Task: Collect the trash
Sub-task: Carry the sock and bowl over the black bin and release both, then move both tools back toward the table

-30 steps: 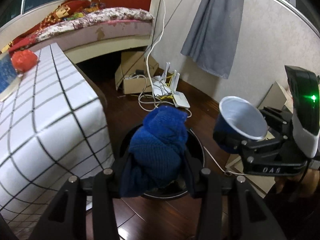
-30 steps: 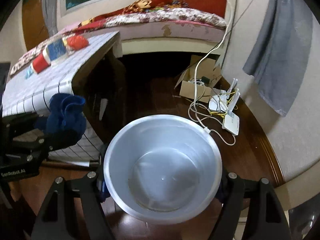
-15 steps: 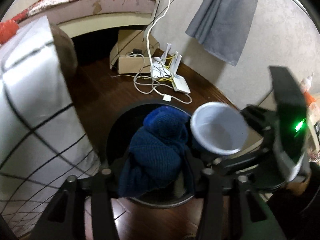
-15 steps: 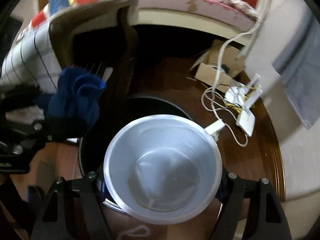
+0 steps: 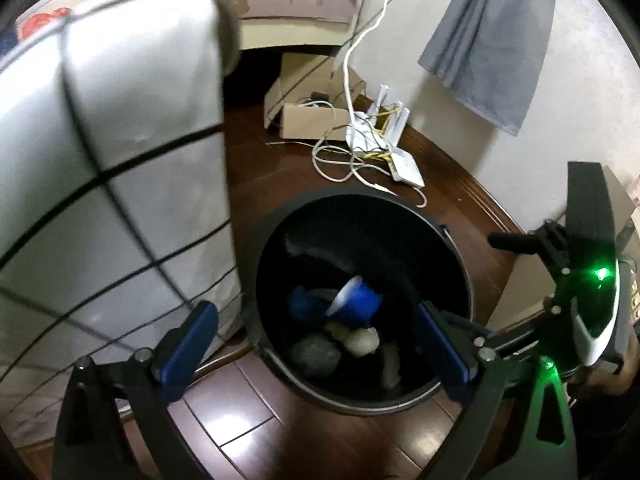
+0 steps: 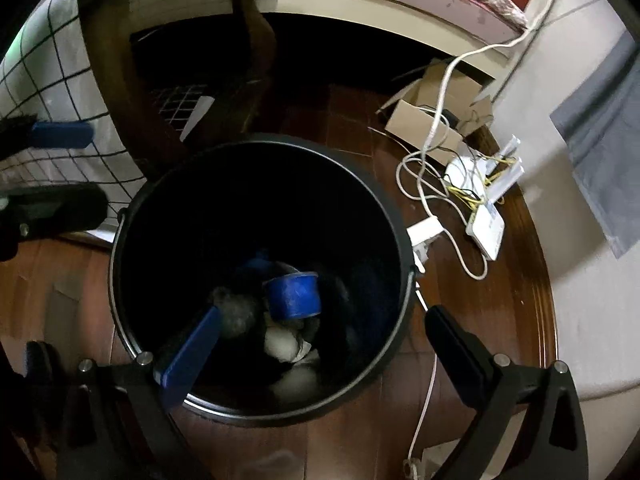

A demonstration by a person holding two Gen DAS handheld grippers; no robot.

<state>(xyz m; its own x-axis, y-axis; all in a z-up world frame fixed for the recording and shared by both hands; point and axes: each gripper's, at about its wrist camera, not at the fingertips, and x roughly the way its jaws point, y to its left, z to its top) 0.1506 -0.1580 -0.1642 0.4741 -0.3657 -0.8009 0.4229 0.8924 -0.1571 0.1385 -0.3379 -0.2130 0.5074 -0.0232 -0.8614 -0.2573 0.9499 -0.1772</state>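
A black round trash bin (image 5: 460,248) stands on the dark wood floor; in the right wrist view the bin (image 6: 396,224) fills the middle. Inside lie a blue paper cup (image 5: 356,302) on its side, a blue knitted cloth (image 5: 304,300) and crumpled pale trash (image 5: 360,340). The cup also shows in the right wrist view (image 6: 294,294). My left gripper (image 5: 316,344) is open and empty over the bin's near rim. My right gripper (image 6: 320,348) is open and empty above the bin; it also appears at the right of the left wrist view (image 5: 560,280).
A table with a white checked cloth (image 5: 100,152) stands left of the bin. A cardboard box (image 5: 304,120), white cables and a router (image 5: 404,164) lie on the floor behind. A grey curtain (image 5: 488,40) hangs on the wall.
Both grippers opened. The blue cloth dropped from the left gripper and the cup from the right gripper into the bin. Both grippers moved closer over the bin.
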